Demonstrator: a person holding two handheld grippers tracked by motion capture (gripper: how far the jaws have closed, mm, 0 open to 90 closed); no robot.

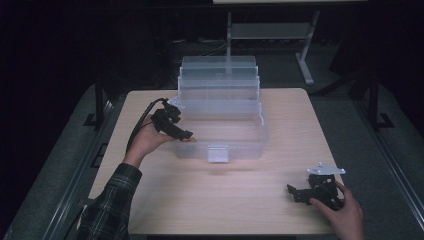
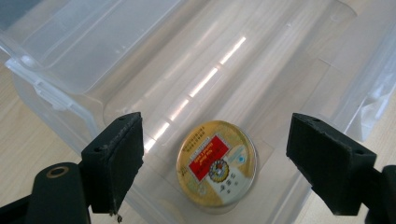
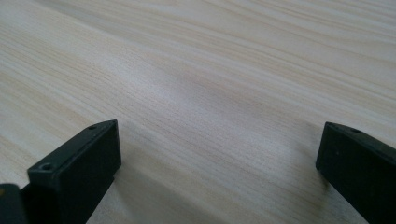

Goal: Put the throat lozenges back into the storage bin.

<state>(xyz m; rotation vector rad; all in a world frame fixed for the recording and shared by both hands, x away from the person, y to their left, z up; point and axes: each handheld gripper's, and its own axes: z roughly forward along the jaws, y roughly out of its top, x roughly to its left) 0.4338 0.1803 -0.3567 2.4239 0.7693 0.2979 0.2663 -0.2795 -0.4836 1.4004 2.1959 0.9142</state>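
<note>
Round tin in clear box, both tools spread

Left tool hovered at the clear plastic box's left wall, jaws spread, empty. A round gold tin lay flat on the box floor. Right tool rested on the bare table, spread, well apart.

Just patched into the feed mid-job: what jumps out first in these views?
The clear plastic bin with its stepped lid open stands at the middle of the wooden table. In the left gripper view a round gold tin with a red label lies flat on the bin's floor, below the open left gripper. The right gripper, also open, rests low at the table's near right corner.
</note>
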